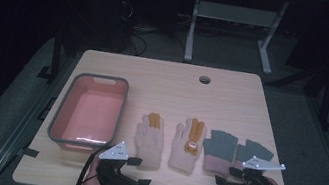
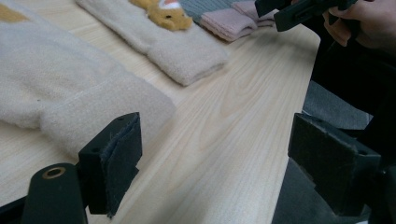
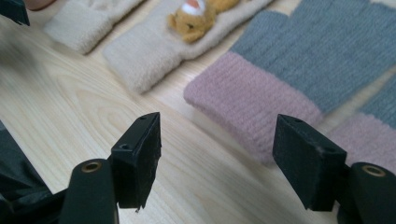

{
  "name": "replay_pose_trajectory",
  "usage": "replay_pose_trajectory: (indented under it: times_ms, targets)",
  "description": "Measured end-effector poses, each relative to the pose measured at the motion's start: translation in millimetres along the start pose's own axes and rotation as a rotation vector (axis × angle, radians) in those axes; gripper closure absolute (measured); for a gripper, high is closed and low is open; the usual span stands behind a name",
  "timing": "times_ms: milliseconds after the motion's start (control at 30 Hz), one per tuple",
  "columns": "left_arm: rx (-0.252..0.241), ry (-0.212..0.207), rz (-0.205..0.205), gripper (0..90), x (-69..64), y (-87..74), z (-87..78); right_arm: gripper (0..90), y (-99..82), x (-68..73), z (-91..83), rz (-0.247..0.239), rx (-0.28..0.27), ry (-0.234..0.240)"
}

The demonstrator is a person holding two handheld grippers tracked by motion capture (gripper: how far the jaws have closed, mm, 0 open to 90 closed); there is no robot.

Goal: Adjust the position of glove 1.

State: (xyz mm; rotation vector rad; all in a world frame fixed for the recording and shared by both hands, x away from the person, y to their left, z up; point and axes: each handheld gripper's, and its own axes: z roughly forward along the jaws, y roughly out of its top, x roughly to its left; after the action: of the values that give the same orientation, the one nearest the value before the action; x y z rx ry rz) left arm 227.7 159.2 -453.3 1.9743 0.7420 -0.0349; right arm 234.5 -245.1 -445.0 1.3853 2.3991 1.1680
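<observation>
So the wooden counter (image 1: 233,91) was the biggest thing there, with a grey-rimmed pink tub (image 1: 89,112) sitting on its left side. To the right of the tub, four gloves lay flat in a row, cuffs toward the person: a cream glove with orange fingertips (image 1: 150,138), a cream glove with a little bear on it (image 1: 186,147), then two grey gloves with pink cuffs, the first (image 1: 219,151) overlapping the second (image 1: 254,153) a bit.

The left hand-held gripper (image 1: 140,172) hovered over the near edge, just beside the cuff of the orange-tipped glove, jaws spread wide with nothing between them. In the left gripper view that cuff (image 2: 93,109) sat right behind the left jaw, whether it touched I couldn't tell.

The right hand-held gripper (image 1: 228,176) was also wide open and empty, near the pink cuffs, and in the right gripper view the first pink cuff (image 3: 243,100) lay just ahead of the gap
</observation>
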Motion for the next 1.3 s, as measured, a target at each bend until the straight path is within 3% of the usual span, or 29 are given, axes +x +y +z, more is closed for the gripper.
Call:
replay_pose_trajectory:
  times_ms: [200,500,633,900,1133,1300]
  targets:
    - [-0.006,-0.008,-0.007,17.7,0.7,0.6,-1.6,31.6,5.3,2.3,1.0,-0.006,-0.003,0.015]
    - [-0.015,0.002,0.003,17.7,-2.9,-1.0,-7.6,31.3,23.6,13.0,5.7,-0.043,0.046,0.024]
    - [-0.002,0.011,0.021,17.8,-4.7,-1.6,-7.2,31.3,38.0,17.8,6.3,-0.078,0.045,0.036]
    - [0.006,0.015,0.037,17.7,-5.2,-1.4,-7.2,32.0,74.9,22.3,16.2,-0.128,0.095,0.044]
    - [-0.005,0.02,0.018,17.8,-5.0,-1.4,-8.9,33.0,108.1,32.3,31.5,-0.173,0.147,0.048]
    - [-0.003,0.017,0.021,17.8,-5.9,-1.8,-8.8,33.0,121.6,36.7,38.9,-0.198,0.176,0.045]
